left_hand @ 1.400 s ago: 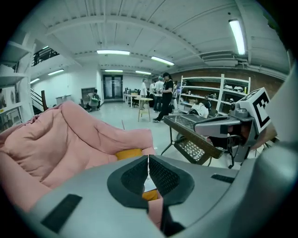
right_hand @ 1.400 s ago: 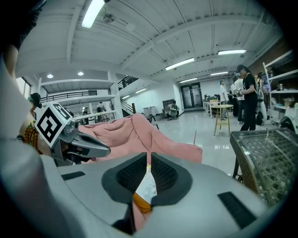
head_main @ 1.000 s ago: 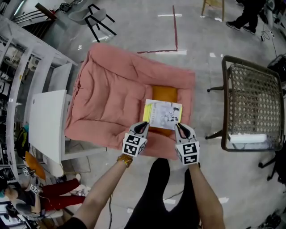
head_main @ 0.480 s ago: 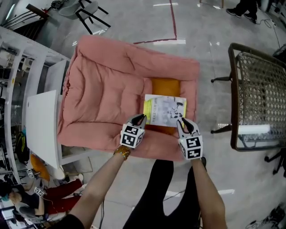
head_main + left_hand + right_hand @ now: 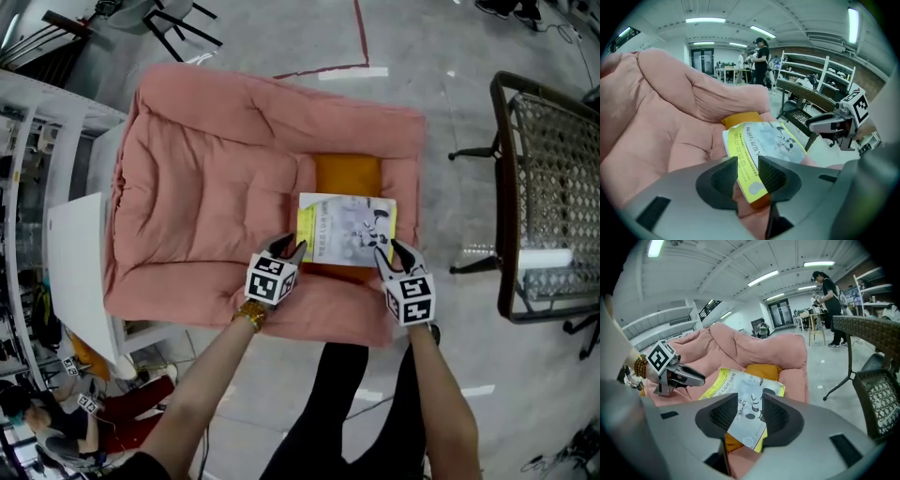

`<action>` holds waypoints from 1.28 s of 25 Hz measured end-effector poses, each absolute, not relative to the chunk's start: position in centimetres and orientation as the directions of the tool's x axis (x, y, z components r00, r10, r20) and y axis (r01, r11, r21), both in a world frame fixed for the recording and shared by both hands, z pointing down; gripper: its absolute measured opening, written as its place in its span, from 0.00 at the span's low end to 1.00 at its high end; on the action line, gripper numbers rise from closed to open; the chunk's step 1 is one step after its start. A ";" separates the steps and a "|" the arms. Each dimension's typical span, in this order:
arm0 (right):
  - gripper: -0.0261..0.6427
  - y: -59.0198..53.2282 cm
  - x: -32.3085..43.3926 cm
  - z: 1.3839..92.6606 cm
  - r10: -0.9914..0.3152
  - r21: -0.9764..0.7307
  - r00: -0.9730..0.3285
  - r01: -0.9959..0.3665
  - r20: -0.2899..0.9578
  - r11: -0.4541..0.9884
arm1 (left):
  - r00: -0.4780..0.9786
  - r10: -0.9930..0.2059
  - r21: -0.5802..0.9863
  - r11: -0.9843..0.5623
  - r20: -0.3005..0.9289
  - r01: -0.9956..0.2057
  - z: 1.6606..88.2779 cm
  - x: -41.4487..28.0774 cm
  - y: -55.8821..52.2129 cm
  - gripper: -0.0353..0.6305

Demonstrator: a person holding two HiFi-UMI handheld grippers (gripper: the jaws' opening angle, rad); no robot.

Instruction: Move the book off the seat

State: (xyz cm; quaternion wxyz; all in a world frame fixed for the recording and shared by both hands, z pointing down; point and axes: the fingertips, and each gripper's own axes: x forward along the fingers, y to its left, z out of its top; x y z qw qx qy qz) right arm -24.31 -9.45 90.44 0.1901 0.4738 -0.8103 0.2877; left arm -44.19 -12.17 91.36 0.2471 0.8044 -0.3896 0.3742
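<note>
On the pink seat [image 5: 216,178], left gripper [image 5: 290,247] and right gripper [image 5: 390,248] have neared the book [image 5: 347,228], fingers [image 5: 723,177] newly parted.

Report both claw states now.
Left claw: open, just been opening; book corner shows in its gap, not gripped.
Right claw: open, just been opening; book's other near corner in its gap, not gripped.

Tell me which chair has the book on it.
The pink padded armchair in the middle: the book lies on its seat, atop an orange cushion. The brown wicker chair to the right carries no book.
</note>
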 end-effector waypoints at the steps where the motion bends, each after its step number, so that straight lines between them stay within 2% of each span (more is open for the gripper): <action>1: 0.27 -9.7 -24.3 91.1 -0.651 -0.291 -0.481 -0.876 0.587 0.385 | 0.419 -0.431 0.115 -0.575 0.799 -0.810 91.9 -44.2 -12.2 0.24; 9: 0.37 -11.2 -24.6 94.0 -0.615 -0.340 -0.497 -0.868 0.612 0.362 | 0.433 -0.376 0.183 -0.544 0.819 -0.819 94.6 -45.2 -12.5 0.33; 17: 0.42 -12.3 -24.4 96.0 -0.598 -0.362 -0.499 -0.867 0.627 0.343 | 0.453 -0.347 0.231 -0.524 0.821 -0.820 96.3 -45.0 -14.1 0.36; 32: 0.44 -12.3 -23.6 99.0 -0.560 -0.443 -0.527 -0.847 0.639 0.293 | 0.514 -0.309 0.339 -0.475 0.800 -0.812 98.1 -45.0 -14.6 0.41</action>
